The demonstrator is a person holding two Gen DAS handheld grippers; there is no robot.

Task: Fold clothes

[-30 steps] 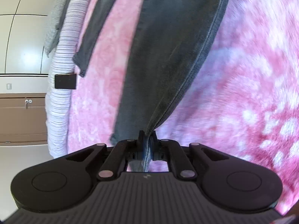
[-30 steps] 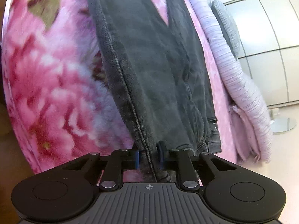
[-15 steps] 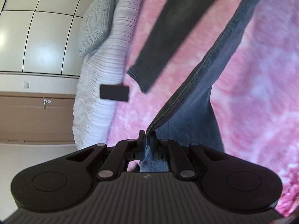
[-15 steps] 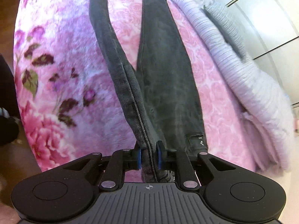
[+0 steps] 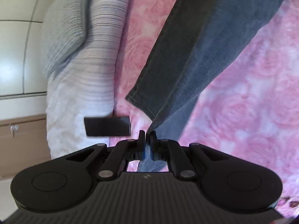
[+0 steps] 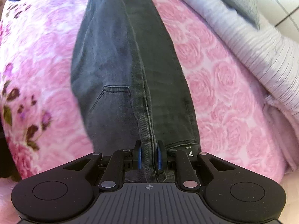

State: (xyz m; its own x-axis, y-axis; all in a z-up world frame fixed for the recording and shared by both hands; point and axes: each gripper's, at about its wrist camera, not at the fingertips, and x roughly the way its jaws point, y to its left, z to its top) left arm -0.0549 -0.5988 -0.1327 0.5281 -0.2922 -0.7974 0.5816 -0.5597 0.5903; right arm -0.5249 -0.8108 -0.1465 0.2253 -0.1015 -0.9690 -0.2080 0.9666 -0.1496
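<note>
Dark grey jeans [image 5: 196, 52] lie over a pink rose-patterned blanket [image 5: 252, 102]. My left gripper [image 5: 147, 136] is shut on the hem end of one leg, lifting it above the other leg, whose hem lies on the blanket. In the right wrist view the jeans [image 6: 115, 71] stretch away from me, with a back pocket showing at the left. My right gripper [image 6: 149, 147] is shut on a thick seamed fold at the waistband end, blue pads pressing both sides.
A white striped quilt [image 5: 93, 65] and a grey pillow [image 5: 63, 29] lie along the blanket's edge; the quilt [image 6: 252, 43] also shows at upper right in the right wrist view. A small black rectangle [image 5: 107, 126] rests by the quilt. Pale cabinet doors [image 5: 16, 46] stand beyond.
Both grippers have risen and swept along the bed with the jeans held. The lifted leg now hangs over the other leg. The black rectangle and the quilt have come much closer in the left wrist view.
</note>
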